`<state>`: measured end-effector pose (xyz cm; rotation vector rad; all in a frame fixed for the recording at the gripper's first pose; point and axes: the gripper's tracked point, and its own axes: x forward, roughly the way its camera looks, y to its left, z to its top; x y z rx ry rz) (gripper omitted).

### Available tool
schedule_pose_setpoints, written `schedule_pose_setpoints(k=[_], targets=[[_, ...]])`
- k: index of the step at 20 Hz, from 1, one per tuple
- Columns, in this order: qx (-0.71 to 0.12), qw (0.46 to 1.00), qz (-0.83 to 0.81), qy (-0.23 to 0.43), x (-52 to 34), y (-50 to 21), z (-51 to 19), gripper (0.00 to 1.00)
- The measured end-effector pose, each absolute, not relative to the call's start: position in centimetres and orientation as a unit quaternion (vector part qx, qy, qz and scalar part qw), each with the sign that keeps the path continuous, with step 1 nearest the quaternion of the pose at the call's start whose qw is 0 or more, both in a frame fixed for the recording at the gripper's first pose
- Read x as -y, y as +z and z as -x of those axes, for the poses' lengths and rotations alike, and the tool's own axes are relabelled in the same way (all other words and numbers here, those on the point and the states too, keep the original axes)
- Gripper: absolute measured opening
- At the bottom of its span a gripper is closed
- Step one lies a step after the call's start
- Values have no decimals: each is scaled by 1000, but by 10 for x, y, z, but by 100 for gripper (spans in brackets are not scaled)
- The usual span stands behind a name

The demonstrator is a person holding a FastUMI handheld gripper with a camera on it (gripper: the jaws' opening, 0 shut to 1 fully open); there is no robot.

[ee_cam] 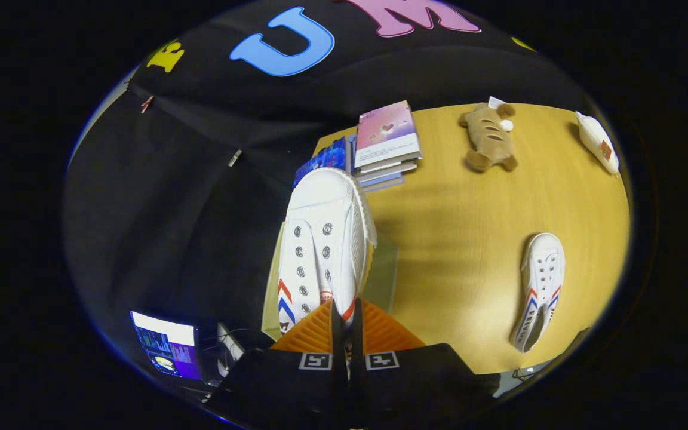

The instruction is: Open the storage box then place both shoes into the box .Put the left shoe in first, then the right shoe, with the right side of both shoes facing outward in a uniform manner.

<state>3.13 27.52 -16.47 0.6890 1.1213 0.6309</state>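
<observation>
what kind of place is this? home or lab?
Likely a staged recording booth, not a home: black cloth wall behind a wooden table set with props, namely stacked books, a plush toy and a spare shoe. The claw is shut on a white shoe.

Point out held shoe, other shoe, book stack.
held shoe (326, 239): gripper view, laced upper, between the fingers.
other shoe (540, 286): gripper view, upper, lying on table.
book stack (387, 140): gripper view, top cover.
</observation>
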Motion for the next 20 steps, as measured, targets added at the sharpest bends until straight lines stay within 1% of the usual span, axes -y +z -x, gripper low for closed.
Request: schedule_pose_setpoints(k=[4,9,12,20], targets=[[-528,727,-328,290,-322,-154,-30,6],[-560,719,-313,265,-371,-169,-27,6],[-585,706,-311,251,-401,-189,-21,6],[-634,697,-267,200,-447,-264,-5,6]])
